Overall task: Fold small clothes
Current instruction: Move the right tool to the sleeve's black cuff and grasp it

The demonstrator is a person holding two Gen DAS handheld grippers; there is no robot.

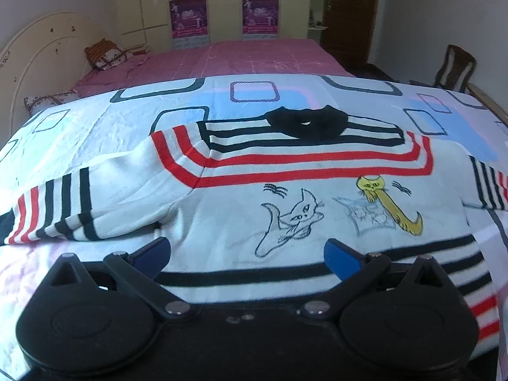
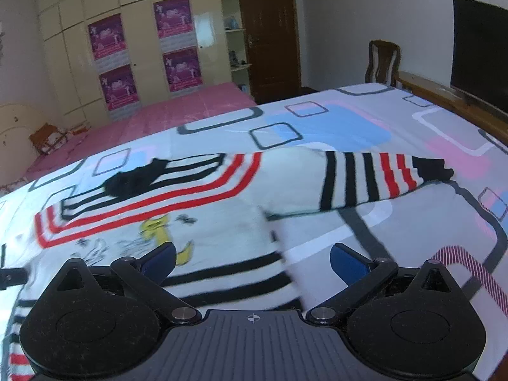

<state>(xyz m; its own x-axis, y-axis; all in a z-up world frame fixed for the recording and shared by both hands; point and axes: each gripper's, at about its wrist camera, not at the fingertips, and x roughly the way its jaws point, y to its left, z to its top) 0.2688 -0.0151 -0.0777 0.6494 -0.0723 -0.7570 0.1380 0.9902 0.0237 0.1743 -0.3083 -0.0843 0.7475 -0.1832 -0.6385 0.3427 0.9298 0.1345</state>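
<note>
Flat ahead, sweater [image 1: 285, 197] lies beyond both grippers' spread fingers [image 1: 341, 258].

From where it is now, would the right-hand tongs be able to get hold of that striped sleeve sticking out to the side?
Probably yes. The right tongs are open and hold nothing, and the striped sleeve lies spread on the bedsheet just ahead of them. Nothing lies on it or between the two.

Soft knit cloth sweater [image 1: 254, 190], creased cotton bedsheet [image 2: 397, 228], matt black plastic fingers [image 1: 341, 258], glossy wardrobe [image 2: 143, 47]
</note>
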